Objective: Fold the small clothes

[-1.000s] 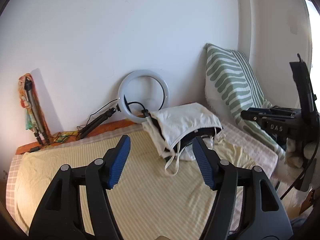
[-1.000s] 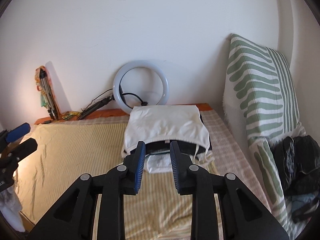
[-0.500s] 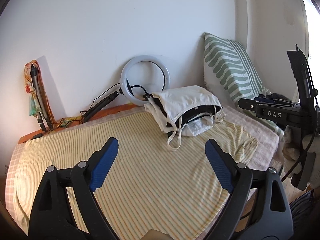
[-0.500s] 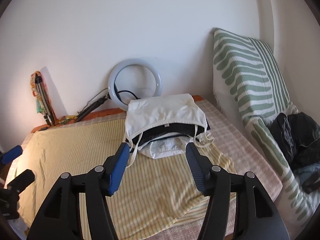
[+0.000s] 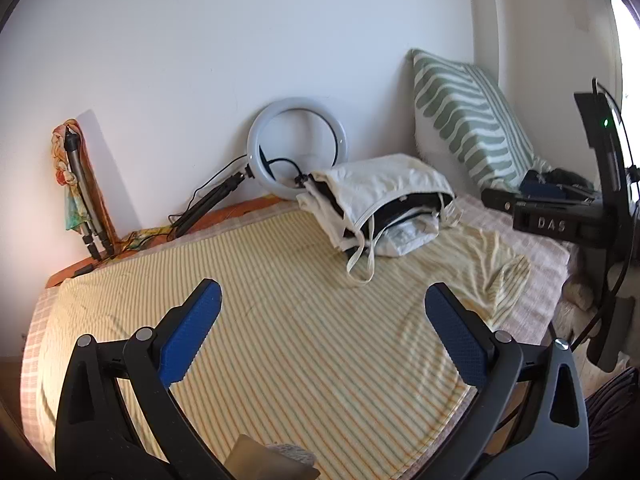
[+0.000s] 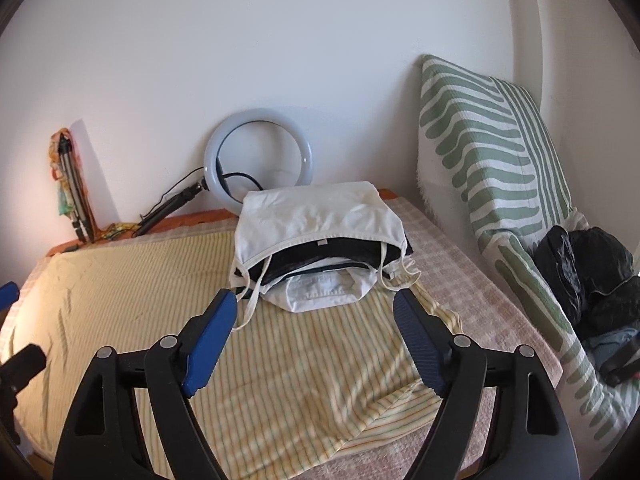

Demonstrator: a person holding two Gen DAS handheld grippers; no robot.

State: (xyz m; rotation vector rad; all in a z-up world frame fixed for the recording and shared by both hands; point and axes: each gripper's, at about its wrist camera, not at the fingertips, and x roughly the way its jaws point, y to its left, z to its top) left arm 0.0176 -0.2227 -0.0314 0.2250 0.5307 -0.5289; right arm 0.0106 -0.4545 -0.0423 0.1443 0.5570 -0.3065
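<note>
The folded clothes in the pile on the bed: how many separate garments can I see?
3 visible: a cream strappy top on top, a black garment under it, a white garment at the bottom. More may be hidden inside the pile.

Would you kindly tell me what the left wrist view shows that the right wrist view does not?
Only the left wrist view shows the open left gripper whole and a black bar marked DAS. Only the right wrist view shows the open right gripper and black bags beside the striped cushion. Both show the pile of clothes, ring light and yellow striped sheet.
</note>
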